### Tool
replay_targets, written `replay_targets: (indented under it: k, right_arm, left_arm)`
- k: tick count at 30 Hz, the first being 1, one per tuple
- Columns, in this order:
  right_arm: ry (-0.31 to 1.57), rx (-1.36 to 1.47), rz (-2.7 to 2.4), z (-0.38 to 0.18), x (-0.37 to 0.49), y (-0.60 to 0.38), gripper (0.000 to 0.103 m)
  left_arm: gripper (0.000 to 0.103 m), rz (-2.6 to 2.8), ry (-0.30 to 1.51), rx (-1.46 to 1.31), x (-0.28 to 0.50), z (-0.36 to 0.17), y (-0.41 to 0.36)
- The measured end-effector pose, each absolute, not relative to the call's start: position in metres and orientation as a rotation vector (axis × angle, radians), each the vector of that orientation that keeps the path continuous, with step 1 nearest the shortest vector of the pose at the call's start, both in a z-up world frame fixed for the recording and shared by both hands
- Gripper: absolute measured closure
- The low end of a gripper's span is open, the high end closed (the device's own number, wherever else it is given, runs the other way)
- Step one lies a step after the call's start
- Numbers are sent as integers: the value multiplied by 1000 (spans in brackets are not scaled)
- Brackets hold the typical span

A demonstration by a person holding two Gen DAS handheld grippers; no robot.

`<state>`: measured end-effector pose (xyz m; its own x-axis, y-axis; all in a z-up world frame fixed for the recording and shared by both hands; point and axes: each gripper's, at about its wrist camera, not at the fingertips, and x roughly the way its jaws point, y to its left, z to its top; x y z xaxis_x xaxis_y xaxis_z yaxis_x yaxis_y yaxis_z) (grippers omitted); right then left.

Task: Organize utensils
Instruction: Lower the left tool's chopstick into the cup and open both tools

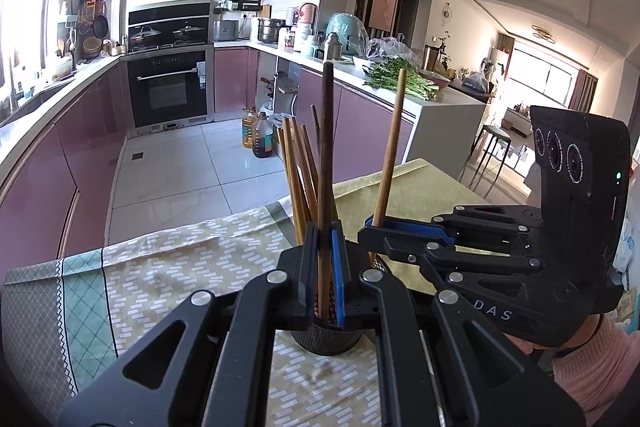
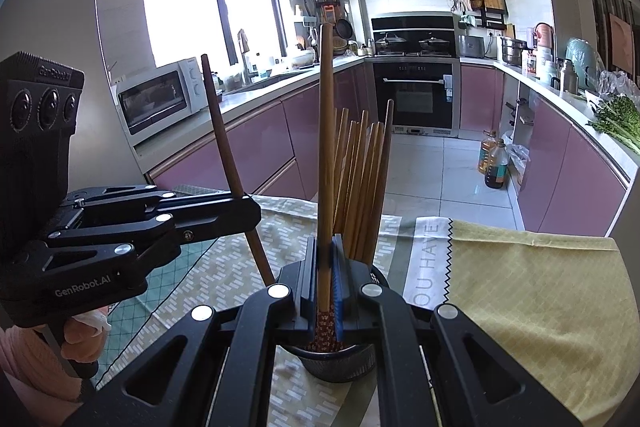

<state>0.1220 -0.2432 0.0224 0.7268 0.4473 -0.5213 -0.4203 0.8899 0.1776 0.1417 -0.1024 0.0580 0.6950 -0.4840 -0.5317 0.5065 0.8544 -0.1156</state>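
Keep your left gripper (image 1: 325, 267) clenched on the dark chopstick (image 1: 327, 131) and right gripper (image 2: 325, 279) on the light chopstick (image 2: 326, 131), lowering both upright into the mesh holder (image 1: 326, 341).

Legible markings:

- "DAS": pale letters on the black body of the right gripper (image 1: 374, 229), low on its side, seen from the left wrist view.
- "GenRobot.AI": white lettering on the side of the left gripper (image 2: 250, 213), and once more on its camera housing above, there partly cut off.
- "OU HAVE": grey capitals running up a white band of the cloth (image 2: 426, 259), just right of the right gripper (image 2: 325, 281); the leading letters are hidden.
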Motion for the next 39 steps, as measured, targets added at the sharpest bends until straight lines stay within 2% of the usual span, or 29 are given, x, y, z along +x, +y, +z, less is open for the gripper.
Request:
replay_targets:
  k: [39]
  right_arm:
    - [667, 129, 467, 0, 155, -247, 97]
  left_arm:
    - [94, -508, 694, 55, 205, 26, -113]
